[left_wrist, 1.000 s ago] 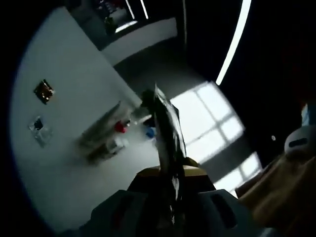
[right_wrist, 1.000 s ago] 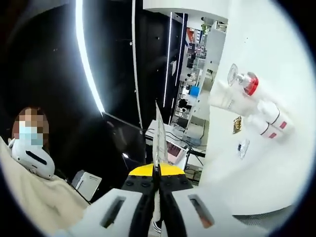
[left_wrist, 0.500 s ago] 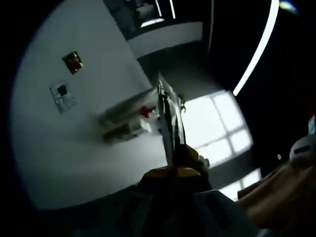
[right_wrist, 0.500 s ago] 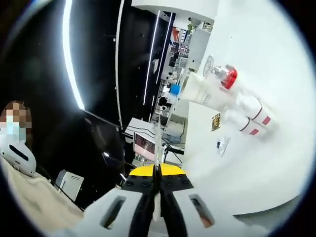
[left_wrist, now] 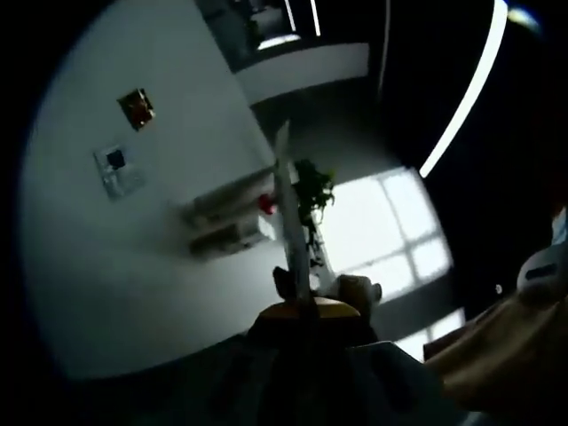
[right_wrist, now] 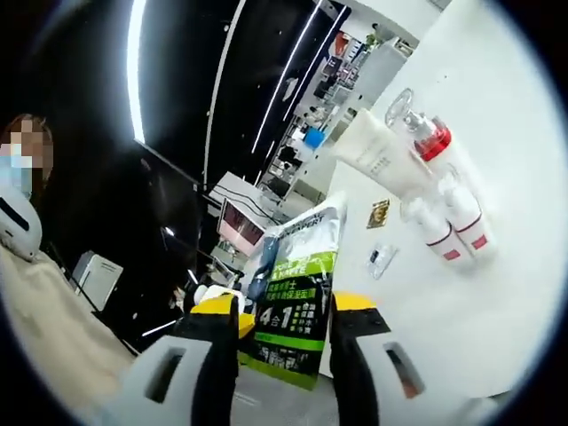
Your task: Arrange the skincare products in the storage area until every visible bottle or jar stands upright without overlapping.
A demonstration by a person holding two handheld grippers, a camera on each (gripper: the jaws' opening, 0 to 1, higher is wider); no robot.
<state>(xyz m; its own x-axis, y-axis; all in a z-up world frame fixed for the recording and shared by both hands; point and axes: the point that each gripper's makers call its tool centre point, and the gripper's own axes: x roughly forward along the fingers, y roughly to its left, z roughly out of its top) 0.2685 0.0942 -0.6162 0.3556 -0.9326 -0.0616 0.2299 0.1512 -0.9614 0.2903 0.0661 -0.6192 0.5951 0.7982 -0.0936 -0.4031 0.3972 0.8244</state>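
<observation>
Standing apart, the jaws of the right gripper [right_wrist: 284, 342] are seen in the right gripper view with a flat sachet [right_wrist: 299, 302] between them; whether either jaw touches it cannot be told. The sachet is dark with a green band and white print, and its upper part rises above the jaws. In the left gripper view the jaws of the left gripper [left_wrist: 297, 293] are pressed together on the same sachet [left_wrist: 288, 209], seen edge-on as a thin pale blade. Farther out on the white table [right_wrist: 497, 266], the skincare products are seen lying on their sides, close together: a white tube [right_wrist: 377, 160], a clear bottle with a red collar [right_wrist: 426, 133], and two small white bottles with red bands [right_wrist: 453, 222]. Two small packets [left_wrist: 124, 133] lie well apart from them.
</observation>
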